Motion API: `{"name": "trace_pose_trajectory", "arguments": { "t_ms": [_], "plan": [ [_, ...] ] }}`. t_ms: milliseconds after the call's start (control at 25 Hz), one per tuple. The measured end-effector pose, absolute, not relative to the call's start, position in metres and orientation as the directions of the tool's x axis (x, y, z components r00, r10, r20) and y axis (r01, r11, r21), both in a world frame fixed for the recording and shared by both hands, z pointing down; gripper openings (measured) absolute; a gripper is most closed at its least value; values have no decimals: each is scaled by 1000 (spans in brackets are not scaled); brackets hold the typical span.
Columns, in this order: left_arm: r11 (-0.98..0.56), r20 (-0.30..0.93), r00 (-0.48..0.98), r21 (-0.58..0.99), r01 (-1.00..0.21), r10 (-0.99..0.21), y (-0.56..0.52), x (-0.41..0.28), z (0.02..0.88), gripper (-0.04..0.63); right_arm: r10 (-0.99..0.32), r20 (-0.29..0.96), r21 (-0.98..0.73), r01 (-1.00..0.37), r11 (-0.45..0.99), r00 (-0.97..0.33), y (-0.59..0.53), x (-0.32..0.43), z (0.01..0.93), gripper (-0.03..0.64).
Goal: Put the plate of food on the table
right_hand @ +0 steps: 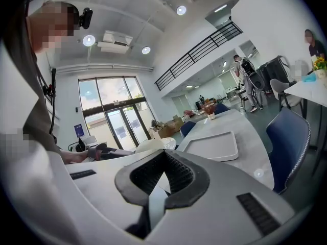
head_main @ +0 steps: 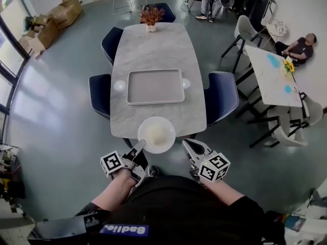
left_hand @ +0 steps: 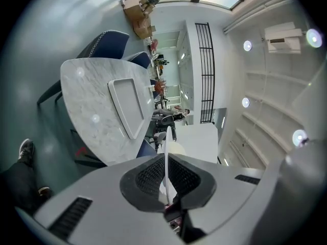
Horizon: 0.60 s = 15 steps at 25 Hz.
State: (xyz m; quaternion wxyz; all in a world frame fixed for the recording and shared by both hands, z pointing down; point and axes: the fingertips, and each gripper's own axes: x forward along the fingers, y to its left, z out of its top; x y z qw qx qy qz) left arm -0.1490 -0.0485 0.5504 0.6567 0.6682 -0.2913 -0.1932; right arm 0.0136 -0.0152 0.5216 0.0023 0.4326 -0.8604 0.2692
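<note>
clamping plate [head_main: 170,128], left gripper [head_main: 140,145], label [head_main: 124,230] wording unclear

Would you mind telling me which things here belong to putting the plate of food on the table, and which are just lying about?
Part of the job: plate of food, pinched at its rim by the left gripper; marble table.

Just lying about: tray, potted plant, blue chairs, cardboard boxes, second table.
</note>
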Motion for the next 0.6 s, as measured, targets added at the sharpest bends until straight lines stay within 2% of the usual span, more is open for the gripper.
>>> {"name": "trace_pose_trajectory", "arguments": {
  "t_ms": [280, 600],
  "plan": [
    [14, 118, 801, 991, -135, -587, -76, -162, 548, 18, -780, 238, -453, -777, 438, -579, -35, -6, 513, 11],
    [34, 140, 797, 988, -148, -587, -82, -162, 560, 17, -783, 234, -464, -774, 431, -576, -43, -2, 519, 11]
  ]
}}
